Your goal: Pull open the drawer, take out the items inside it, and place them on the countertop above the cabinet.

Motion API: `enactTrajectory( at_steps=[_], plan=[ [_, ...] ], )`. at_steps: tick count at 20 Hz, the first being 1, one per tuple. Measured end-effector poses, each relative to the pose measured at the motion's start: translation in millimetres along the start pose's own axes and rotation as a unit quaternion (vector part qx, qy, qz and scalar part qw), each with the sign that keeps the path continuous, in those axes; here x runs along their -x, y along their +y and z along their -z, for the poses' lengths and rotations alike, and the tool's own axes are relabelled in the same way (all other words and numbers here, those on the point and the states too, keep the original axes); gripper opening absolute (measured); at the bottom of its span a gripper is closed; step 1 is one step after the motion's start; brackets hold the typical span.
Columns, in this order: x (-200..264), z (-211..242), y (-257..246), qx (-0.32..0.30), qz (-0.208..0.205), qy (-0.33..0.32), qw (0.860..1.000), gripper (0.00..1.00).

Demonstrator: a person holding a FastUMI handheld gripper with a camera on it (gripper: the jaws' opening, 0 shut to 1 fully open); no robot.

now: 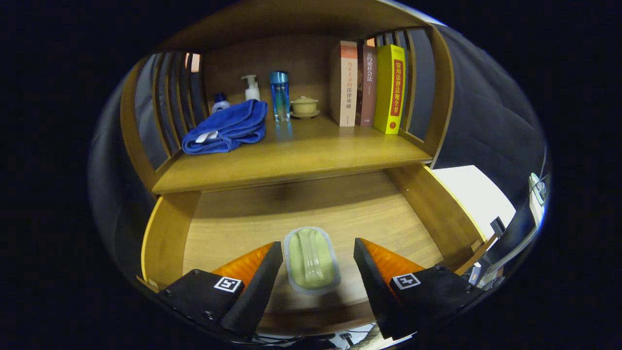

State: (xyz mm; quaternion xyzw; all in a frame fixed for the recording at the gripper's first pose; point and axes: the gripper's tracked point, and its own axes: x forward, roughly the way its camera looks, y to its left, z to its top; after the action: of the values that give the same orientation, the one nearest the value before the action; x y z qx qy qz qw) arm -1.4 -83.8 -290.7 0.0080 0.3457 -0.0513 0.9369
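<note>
The wooden drawer stands pulled open below the countertop. On its floor lies one pale green oblong item in a clear wrapper. My gripper is open, its two orange-and-black fingers on either side of the green item with a gap on each side, neither pressing on it. A blue folded towel rests on the countertop at the left.
At the back of the countertop stand a small white bottle, a white pump bottle, a blue tumbler and a small lidded cup. Three upright books stand at the right. Slatted side walls and a shelf board overhead enclose the countertop.
</note>
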Motion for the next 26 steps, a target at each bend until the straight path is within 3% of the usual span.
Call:
enactTrajectory(
  at_steps=[6, 9, 14, 15, 18, 26],
  plan=[
    [-23, 17, 3, 0.062, -0.006, 0.047, 0.997, 0.97],
    [-33, 35, 14, 0.047, -0.019, 0.081, 0.995, 0.94],
    [-39, 59, 8, 0.044, -0.011, 0.118, 0.992, 0.70],
    [-38, 58, 7, 0.039, -0.009, 0.117, 0.992, 0.55],
    [-37, 48, -2, 0.027, 0.001, 0.104, 0.994, 0.29],
    [-6, -13, -2, 0.038, 0.000, 0.067, 0.997, 0.26]
  ],
)
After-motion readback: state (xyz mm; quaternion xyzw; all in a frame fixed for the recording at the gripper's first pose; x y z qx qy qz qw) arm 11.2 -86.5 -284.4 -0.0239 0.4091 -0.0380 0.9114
